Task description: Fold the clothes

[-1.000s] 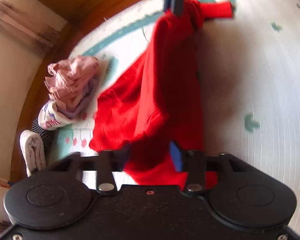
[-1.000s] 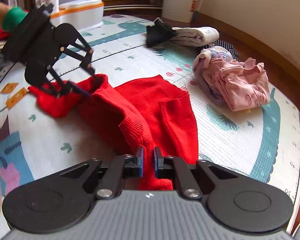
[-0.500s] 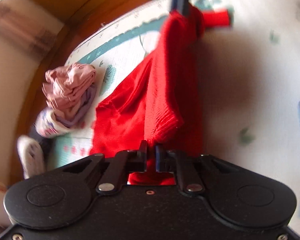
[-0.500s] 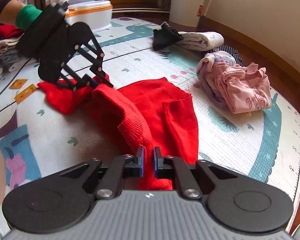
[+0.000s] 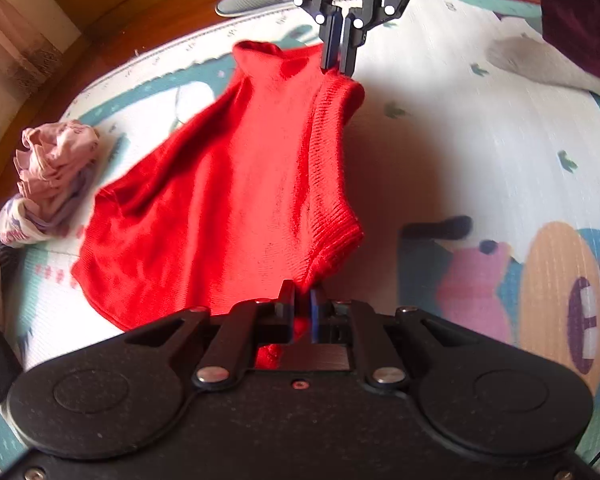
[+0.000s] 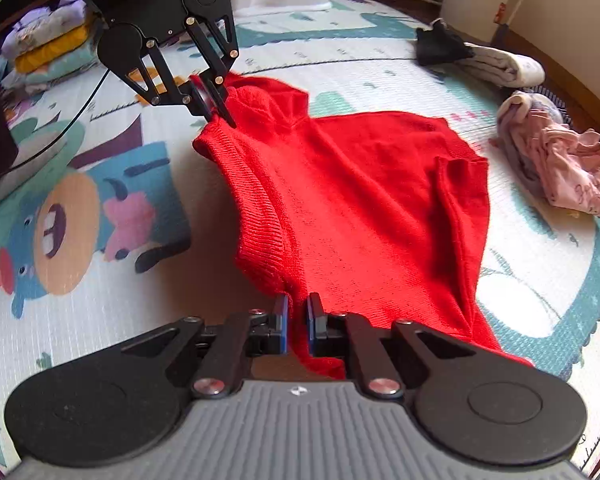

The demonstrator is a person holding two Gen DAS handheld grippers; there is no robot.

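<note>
- Left gripper (image 5: 303, 306) and right gripper (image 6: 297, 320) both clamped on red sweater (image 6: 360, 200) shoulders, apparently.
- Keep span taut; lower evenly onto mat (image 6: 100, 320).

Red sweater (image 5: 228, 200): knitted cloth, matt, fine ribbing along the armhole edges. Play mat (image 5: 460, 152): foam-like, faintly ridged in thin lines, printed with cartoon figures, slight sheen. Left gripper (image 5: 302, 304): matt black plastic, finely speckled, with shiny metal rivets and smooth blue pads. Right gripper (image 6: 297, 316): same black plastic, grey ribbed housing at the bottom of the frame. Pink garment (image 6: 572, 168) at right: soft, crumpled cloth. Floor (image 5: 160, 4) at upper left: glossy wood.
</note>
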